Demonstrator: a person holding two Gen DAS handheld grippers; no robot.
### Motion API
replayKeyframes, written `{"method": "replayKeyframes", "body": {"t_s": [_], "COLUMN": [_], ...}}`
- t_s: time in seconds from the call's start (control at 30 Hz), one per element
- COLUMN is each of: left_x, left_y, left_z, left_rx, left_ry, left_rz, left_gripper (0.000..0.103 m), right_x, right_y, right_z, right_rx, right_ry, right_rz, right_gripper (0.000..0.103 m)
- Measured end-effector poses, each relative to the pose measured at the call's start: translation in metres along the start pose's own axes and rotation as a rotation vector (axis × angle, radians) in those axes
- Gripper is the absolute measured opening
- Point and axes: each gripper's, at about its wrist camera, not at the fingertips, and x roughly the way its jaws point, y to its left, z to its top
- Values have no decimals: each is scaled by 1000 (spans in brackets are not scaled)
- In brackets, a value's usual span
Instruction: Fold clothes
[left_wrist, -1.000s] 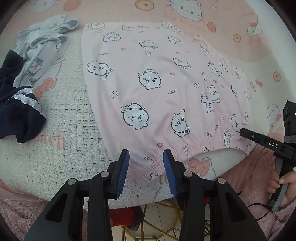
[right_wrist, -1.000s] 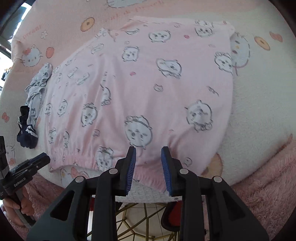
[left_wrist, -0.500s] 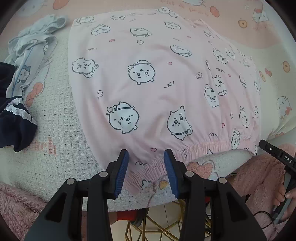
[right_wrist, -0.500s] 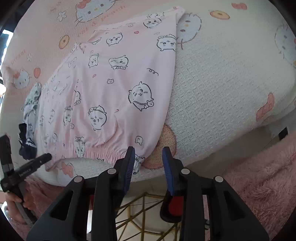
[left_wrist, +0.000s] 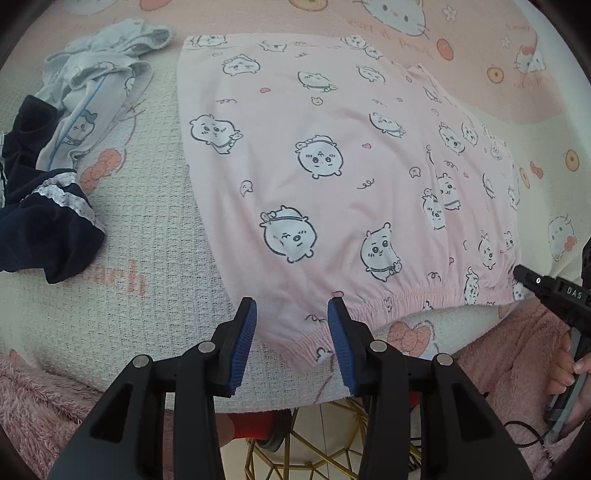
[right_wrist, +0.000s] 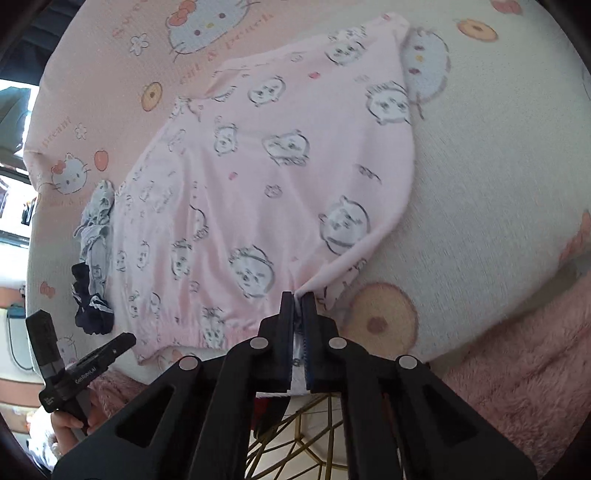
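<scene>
Pink shorts (left_wrist: 332, 166) printed with cartoon animals lie flat on a Hello Kitty blanket, elastic waistband toward me. My left gripper (left_wrist: 291, 314) is open, its jaws straddling the near left corner of the waistband without closing. In the right wrist view my right gripper (right_wrist: 298, 299) is shut on the right corner of the pink shorts (right_wrist: 266, 177), and the cloth there is pinched up into a ridge. The right gripper's body also shows at the right edge of the left wrist view (left_wrist: 546, 291).
A light blue garment (left_wrist: 96, 81) and a dark navy garment (left_wrist: 40, 221) lie crumpled left of the shorts. The blanket (left_wrist: 110, 288) ends at the near edge, with a gold wire stand (left_wrist: 332, 443) and pink fluffy fabric (right_wrist: 517, 369) below.
My right gripper has moved to the waistband's right corner and closed on it, lifting the cloth. My left gripper has shifted slightly along the left corner and stayed open.
</scene>
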Motion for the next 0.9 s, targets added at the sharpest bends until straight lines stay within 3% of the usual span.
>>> {"method": "replayKeyframes", "body": {"t_s": [0.13,0.23,0.4,0.47,0.53,0.7,0.77,0.9], "left_x": [-1,-1,-1,0,3,6,9,29], "left_y": [18,22,31,36,37,17,6,-29], "left_z": [-2,0,10,14,18,23,26,46], "left_rx": [-33,-61,-108,-129,-143,-95,-68,-21], "left_ry": [7,1,-14,-12,-14,-39,-31,6], "left_rz": [-11,-34,-74,-87,-101,-220,-284,-300], "left_gripper": [42,42,42,42,42,42,42,42], "right_x": [1,16,78,107,129,66,43,28], "right_y": [66,116,171,186,175,148,132,100], "right_z": [29,25,9,1,-3,-2,-6,-15], "right_rx": [-197,-351,-526,-580,-542,-384,-367,-334], "right_ry": [-7,33,183,246,309,175,113,34], "right_rz": [37,53,39,14,-45,181,142,13], "right_gripper": [3,3,4,11,8,20,30,33]}}
